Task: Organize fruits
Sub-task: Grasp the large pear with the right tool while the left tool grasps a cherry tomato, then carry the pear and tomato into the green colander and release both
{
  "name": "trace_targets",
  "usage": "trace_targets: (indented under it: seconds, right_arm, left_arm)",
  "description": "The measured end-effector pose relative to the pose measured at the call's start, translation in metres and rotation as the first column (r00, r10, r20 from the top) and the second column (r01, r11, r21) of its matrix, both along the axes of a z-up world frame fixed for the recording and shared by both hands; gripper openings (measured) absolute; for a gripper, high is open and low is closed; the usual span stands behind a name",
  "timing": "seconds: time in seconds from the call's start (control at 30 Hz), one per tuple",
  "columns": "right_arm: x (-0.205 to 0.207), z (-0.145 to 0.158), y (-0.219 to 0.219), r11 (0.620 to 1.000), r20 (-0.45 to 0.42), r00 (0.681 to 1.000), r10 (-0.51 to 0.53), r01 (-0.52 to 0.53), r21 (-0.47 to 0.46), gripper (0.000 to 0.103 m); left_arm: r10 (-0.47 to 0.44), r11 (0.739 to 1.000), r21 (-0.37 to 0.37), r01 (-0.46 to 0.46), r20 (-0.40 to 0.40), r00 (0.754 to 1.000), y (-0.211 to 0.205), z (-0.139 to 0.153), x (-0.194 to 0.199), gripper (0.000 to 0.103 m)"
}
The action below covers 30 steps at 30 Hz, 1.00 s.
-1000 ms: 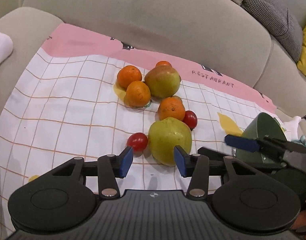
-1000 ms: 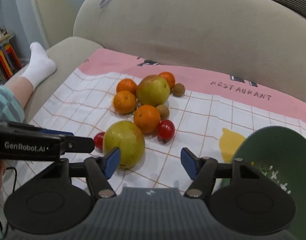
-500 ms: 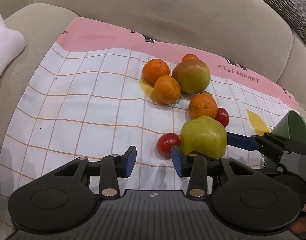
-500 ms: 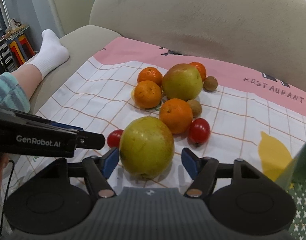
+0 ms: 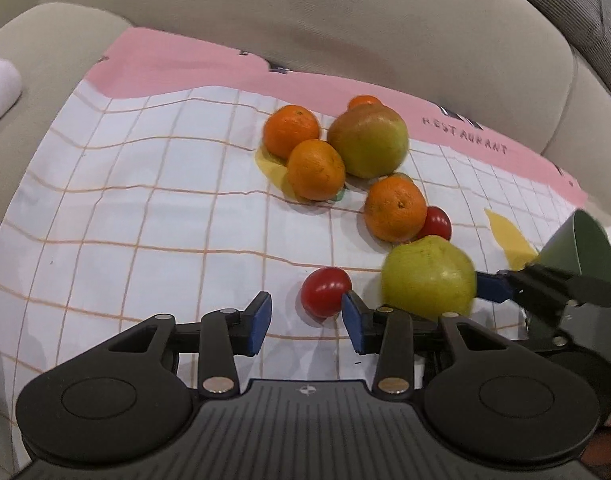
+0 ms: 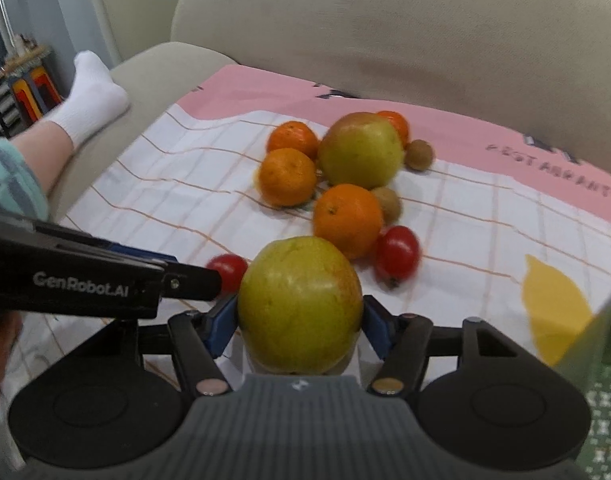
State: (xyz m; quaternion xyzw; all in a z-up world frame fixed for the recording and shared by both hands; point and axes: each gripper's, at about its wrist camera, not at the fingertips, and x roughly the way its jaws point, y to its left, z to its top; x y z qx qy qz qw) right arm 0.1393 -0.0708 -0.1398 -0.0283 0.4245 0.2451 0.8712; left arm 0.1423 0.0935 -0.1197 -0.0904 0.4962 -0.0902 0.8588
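A: Right gripper [image 6: 301,322], state of fingers?
B: Closing around green apple [image 6: 299,304]; blue pads at both flanks, on checked cloth [image 6: 165,200] over sofa [image 6: 425,32].
A: Left gripper [image 5: 305,320]?
B: Fingers apart, empty, just short of cherry tomato [image 5: 325,291].
A: Obstructions?
B: Orange [image 6: 347,220] and second tomato [image 6: 397,251] just behind apple; green bowl [image 5: 581,248] at right.

Both wrist views overlook fruits [image 5: 393,210] closely.

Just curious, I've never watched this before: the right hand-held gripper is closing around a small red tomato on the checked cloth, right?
Not quite. In the right wrist view, the right hand-held gripper is closing around the big green pear, not a tomato, on the checked cloth.
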Motion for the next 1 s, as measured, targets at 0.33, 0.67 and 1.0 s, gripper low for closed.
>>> trace_targets:
  seconds: [0.33, 0.67, 1.0]
  right_arm:
    - [-0.011, 0.002, -0.008, 0.998, 0.026, 1.0, -0.002, 0.004, -0.067, 0.063]
    - [-0.018, 0.002, -0.01, 0.997, 0.061, 0.998, 0.004, 0.001, -0.081, 0.063]
    - [-0.034, 0.024, -0.013, 0.997, 0.113, 0.993, 0.022, -0.014, -0.074, 0.063]
  left_arm:
    - [-0.088, 0.995, 0.04, 0.087, 0.018, 0.996, -0.023, -0.008, 0.01, 0.048]
    - [-0.097, 0.995, 0.027, 0.096, 0.023, 0.995, -0.031, -0.01, 0.008, 0.033]
    - [-0.045, 0.999, -0.009, 0.046, 0.061, 0.997, -0.03, 0.014, -0.006, 0.033]
